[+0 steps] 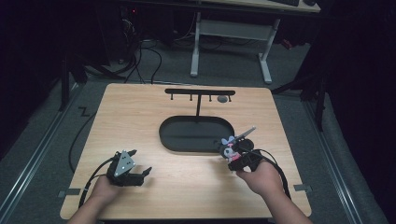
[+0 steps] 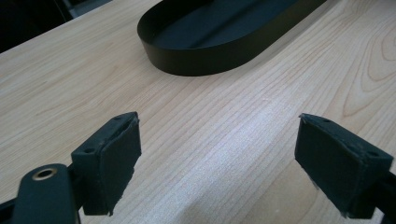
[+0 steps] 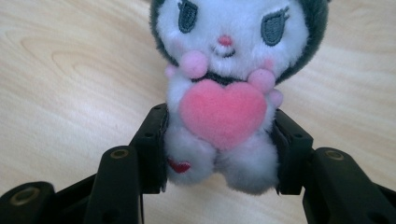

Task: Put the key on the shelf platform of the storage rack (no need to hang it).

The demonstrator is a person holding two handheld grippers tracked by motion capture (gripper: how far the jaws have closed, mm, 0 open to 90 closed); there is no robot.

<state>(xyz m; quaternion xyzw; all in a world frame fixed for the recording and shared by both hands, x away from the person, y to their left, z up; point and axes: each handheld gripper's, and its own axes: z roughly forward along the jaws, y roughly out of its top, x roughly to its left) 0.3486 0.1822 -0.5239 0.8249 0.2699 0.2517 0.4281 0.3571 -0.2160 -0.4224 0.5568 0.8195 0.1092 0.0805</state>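
Dim room: grey carpet floor (image 1: 42, 140), white-legged desk (image 1: 233, 32) behind wooden table (image 1: 140, 112).

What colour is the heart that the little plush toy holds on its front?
Pink. The heart on the plush toy shows best in the right gripper view.

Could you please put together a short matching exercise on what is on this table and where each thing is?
1. plush toy
2. left tongs
3. oval tray
4. hook stand

a. open over bare wood
b. at the table's middle
c. clamped in the right tongs
d. rising at the tray's far edge

Pairs: 1-c, 2-a, 3-b, 4-d
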